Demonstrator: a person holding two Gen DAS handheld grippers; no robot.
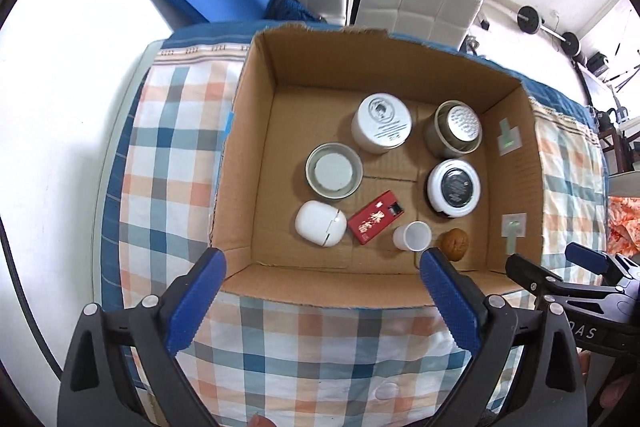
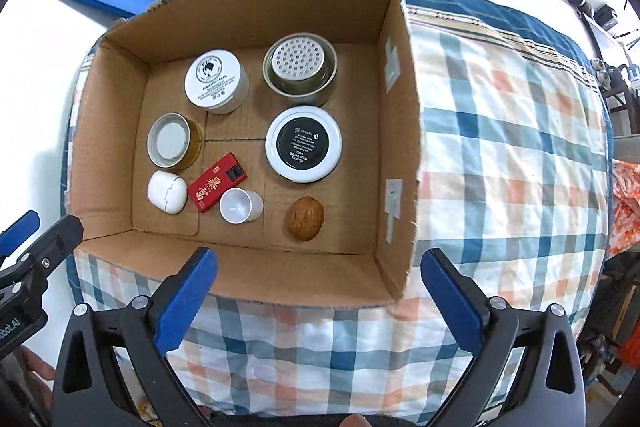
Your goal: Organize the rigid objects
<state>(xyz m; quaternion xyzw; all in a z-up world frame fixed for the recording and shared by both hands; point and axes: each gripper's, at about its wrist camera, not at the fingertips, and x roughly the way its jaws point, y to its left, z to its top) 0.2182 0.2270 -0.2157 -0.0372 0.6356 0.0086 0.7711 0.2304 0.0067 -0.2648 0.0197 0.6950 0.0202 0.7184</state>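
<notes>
Eight rigid items inside open cardboard box [image 2: 248, 263], all resting on box floor. Far row: white cream jar [image 2: 214, 79] and perforated-lid jar [image 2: 298, 67]. Middle row: open tin [image 2: 170, 141] toward left wall, black-lidded white jar [image 2: 303, 143] toward right wall. Near row, left to right: white earbud case [image 2: 167, 192], red card box [image 2: 216, 187], small white cup [image 2: 238, 205], walnut [image 2: 305, 218]. Red card box touching cup; walnut set apart near right wall. Box placed on checked cloth [image 2: 500, 155] covering bench, toward far edge. Left tool [image 1: 322, 269] above near wall of box, blue pads spread wide, nothing between. Right tool [image 2: 319, 267] above near right corner of box, pads likewise spread wide, empty. No earlier view available for comparison.
</notes>
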